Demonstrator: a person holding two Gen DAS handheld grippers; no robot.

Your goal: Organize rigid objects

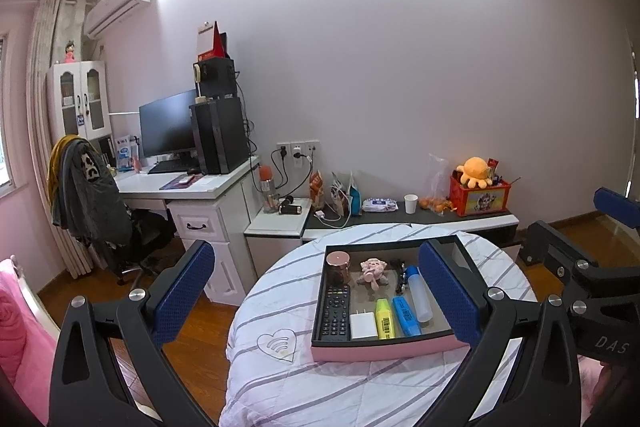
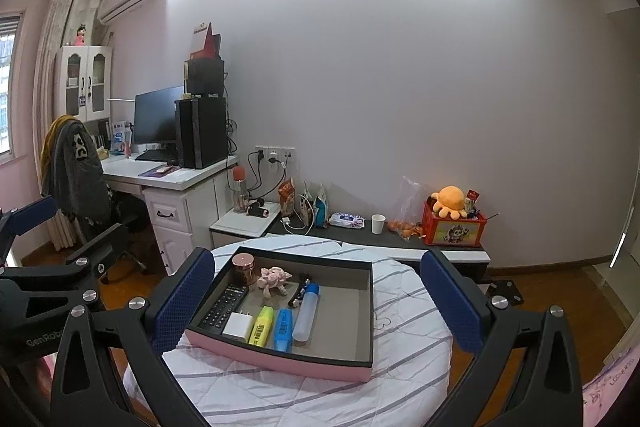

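Observation:
A pink-sided tray (image 1: pixel 384 349) (image 2: pixel 280 361) sits on a round table with a striped white cloth (image 1: pixel 280 379) (image 2: pixel 400 367). Inside lie a black remote (image 1: pixel 335 311) (image 2: pixel 221 309), a white charger plug (image 1: pixel 363 325) (image 2: pixel 238 325), a yellow highlighter (image 1: pixel 385 318) (image 2: pixel 262 325), a blue highlighter (image 1: pixel 406 315) (image 2: pixel 283 335), a pale bottle with a blue cap (image 1: pixel 419 293) (image 2: pixel 306 313), a copper-lidded jar (image 1: pixel 338 267) (image 2: pixel 244 268), a small pink toy (image 1: pixel 373 271) (image 2: pixel 273 279) and a black clip (image 1: pixel 398 277) (image 2: pixel 300 289). My left gripper (image 1: pixel 320 291) and right gripper (image 2: pixel 316 303) hover open above the tray, holding nothing.
Behind the table runs a low shelf (image 1: pixel 408 221) (image 2: pixel 380 239) with snack bags, a paper cup (image 1: pixel 411 203), and a red box with an orange plush (image 1: pixel 478 189) (image 2: pixel 454 217). A white desk (image 1: pixel 192 187) with a monitor and a draped chair (image 1: pixel 86 187) stands left. Wooden floor surrounds the table.

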